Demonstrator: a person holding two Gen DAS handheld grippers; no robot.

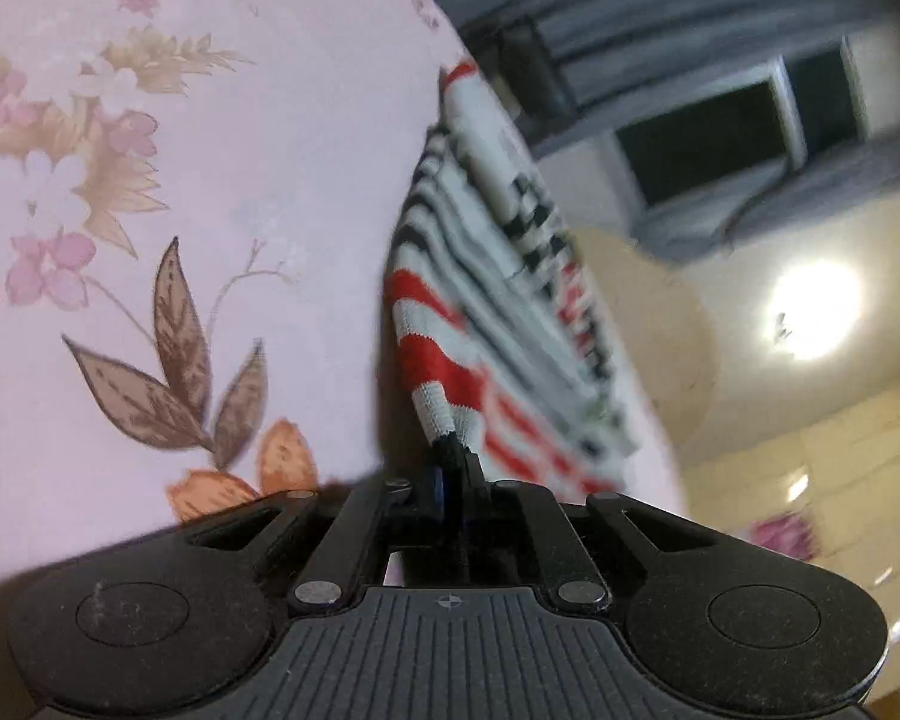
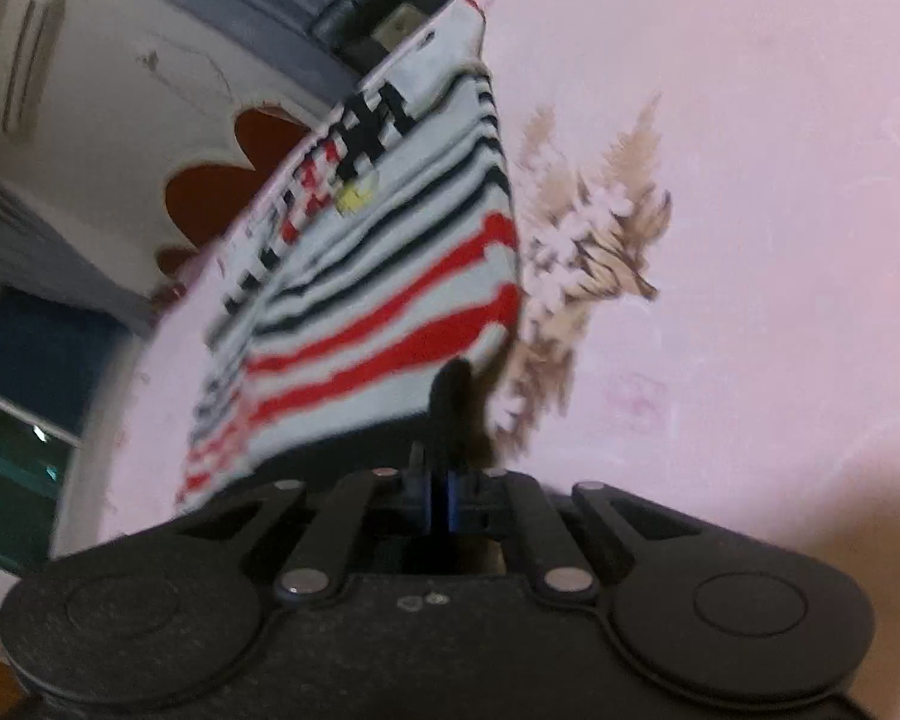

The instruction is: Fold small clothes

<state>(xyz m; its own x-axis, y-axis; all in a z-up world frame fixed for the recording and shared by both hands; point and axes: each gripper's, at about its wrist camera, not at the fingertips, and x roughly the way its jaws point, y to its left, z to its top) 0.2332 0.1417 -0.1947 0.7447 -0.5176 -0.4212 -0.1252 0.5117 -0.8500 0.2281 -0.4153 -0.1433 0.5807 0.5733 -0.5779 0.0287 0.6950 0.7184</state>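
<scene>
Striped knit, white with red and black bands: the small garment [image 1: 480,276] lay on the pink floral bed sheet [image 1: 258,180], near its edge, partly doubled over so layered hems showed along one side. You had the left gripper [image 1: 450,450] with jaws closed on a corner of that garment; the ribbed red-and-white edge ran straight into the fingertips and lifted off the sheet there. Your right gripper [image 2: 447,396] had jaws fully together at the near hem of the garment [image 2: 378,276]; fabric seemed pinched at the tip, but blur hid the contact, so a true hold was only likely. Judged step: carrying the near edge over to make a fold. To do it well you needed both corners moving together at even height, the hem kept taut between them, stripes laid parallel on the lower layer, and release only once the fabric sat flat. Uneven pull risked a skewed fold.
</scene>
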